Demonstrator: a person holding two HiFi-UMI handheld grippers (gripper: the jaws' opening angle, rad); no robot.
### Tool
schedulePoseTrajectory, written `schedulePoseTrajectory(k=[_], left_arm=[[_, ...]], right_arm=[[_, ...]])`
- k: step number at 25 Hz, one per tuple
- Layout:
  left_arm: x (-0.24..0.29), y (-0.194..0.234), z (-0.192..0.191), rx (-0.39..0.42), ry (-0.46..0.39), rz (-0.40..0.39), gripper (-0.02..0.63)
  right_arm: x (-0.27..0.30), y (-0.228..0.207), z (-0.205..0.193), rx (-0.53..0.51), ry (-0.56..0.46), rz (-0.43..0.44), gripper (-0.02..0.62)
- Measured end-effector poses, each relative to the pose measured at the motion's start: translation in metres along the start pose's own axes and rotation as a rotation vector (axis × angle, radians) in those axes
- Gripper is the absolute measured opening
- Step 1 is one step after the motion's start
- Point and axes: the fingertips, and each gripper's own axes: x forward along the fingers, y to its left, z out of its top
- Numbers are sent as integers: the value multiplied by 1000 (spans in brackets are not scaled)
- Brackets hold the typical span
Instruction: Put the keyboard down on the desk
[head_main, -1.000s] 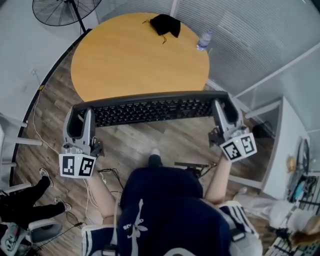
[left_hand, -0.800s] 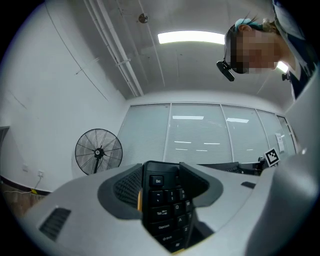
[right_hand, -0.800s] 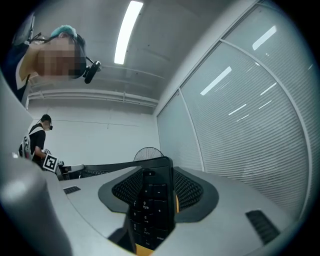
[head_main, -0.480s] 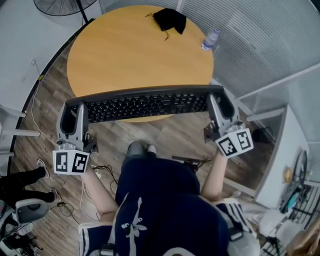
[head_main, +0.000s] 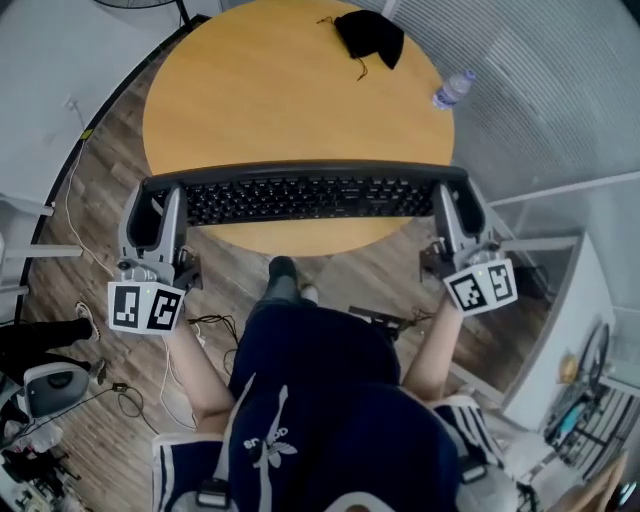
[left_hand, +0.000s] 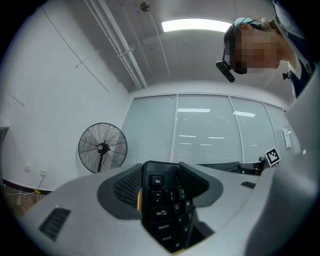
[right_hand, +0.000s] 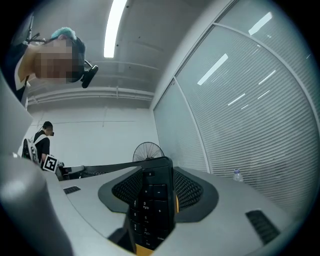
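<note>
Black keyboard (head_main: 305, 197) held level across near edge of round bench (head_main: 270, 90); contact unclear. Jaws of left hand-held gripper (head_main: 158, 210) clamp its left end, right hand-held gripper (head_main: 452, 203) its right end

Blinds (right_hand: 250, 125) are covering glass partitions (left_hand: 202, 127) in this office. A pedestal fan (left_hand: 102, 148) is standing near the round table (head_main: 290, 90).

Matt black plastic on the keyboard (head_main: 300, 196), smooth satin wood on the desk (head_main: 260, 100), grainy planks underfoot on the floor (head_main: 97, 195), limp black cloth (head_main: 368, 37), clear plastic bottle (head_main: 452, 89).
</note>
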Motion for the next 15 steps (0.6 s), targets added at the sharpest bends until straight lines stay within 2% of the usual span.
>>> schedulePoseTrajectory(k=[10, 15], left_arm=[[94, 73, 0, -10, 37, -59, 229], [106, 79, -2, -12, 43, -108, 230]], right_arm=[[98, -14, -7, 22, 1, -55, 186], [98, -13, -5, 20, -18, -78, 184]])
